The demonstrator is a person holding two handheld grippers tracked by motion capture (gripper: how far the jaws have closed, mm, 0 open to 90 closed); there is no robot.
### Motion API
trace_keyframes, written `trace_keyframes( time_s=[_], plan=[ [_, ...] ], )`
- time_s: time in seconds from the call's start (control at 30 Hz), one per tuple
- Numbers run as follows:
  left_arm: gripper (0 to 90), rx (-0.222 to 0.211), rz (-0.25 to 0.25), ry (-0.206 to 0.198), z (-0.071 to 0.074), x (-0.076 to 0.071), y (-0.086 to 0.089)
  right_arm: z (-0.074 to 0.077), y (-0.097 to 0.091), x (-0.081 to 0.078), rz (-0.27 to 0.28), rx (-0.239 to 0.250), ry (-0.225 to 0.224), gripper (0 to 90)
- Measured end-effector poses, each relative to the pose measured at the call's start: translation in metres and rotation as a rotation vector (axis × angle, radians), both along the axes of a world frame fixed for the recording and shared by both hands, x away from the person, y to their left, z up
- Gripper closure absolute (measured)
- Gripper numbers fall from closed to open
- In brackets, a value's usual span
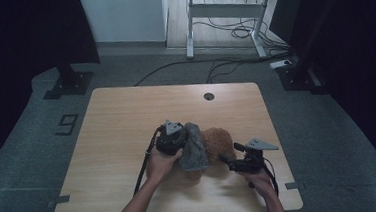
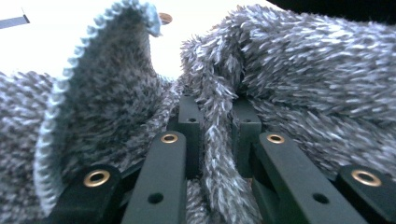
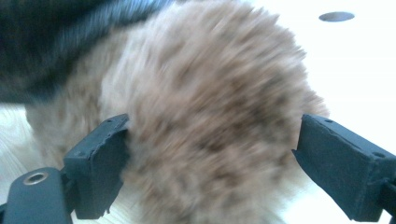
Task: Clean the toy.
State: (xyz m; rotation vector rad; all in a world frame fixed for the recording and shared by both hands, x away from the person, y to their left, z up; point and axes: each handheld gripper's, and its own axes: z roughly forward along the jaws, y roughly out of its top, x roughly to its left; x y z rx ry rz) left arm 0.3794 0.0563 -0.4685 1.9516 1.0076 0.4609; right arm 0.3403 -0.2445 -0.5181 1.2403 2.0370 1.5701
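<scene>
A fuzzy grey knitted cloth [image 1: 193, 146] and a fluffy brown item [image 1: 217, 140] lie touching each other near the middle of the wooden table [image 1: 122, 125], toward the person's edge, the grey one on the left and partly over the brown one. There is one of each. The left gripper [image 1: 174, 138] sits at the grey cloth's left side, against it; in the left gripper view its jaws stand close together with a fold of the grey cloth [image 2: 219, 154] pinched between them, and a ribbed pale edge of the cloth curls up at the left. The right gripper [image 1: 231, 159] is at the brown item's right, near side; in the right gripper view its jaws are spread wide, one on either side of the brown item [image 3: 210, 116], which bulges between them, the left jaw touching its fur. Two grippers are at work, one per hand [image 1: 161, 164]. One round hole [image 1: 209, 96] marks the table's far side.
</scene>
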Motion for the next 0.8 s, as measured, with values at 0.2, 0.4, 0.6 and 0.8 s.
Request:
trace_keyframes(
  time_s=[0.2,0.4,0.6,0.8],
  plan=[
    [78.4,-0.026,-0.016,-0.001,-0.002,-0.01,0.005,0.021,0.0,0.015,-0.044,0.004,0.011,6.9],
    [78.4,-0.053,-0.027,0.011,-0.003,-0.017,0.012,0.023,0.023,0.033,0.014,-0.06,0.103,0.0],
    [78.0,-0.106,-0.051,0.044,-0.001,-0.022,0.024,0.01,0.028,0.036,0.055,-0.047,0.202,0.0],
    [77.9,-0.169,-0.052,0.052,0.009,-0.028,0.04,0.005,0.028,0.028,0.085,-0.045,0.192,14.9]
  ],
)
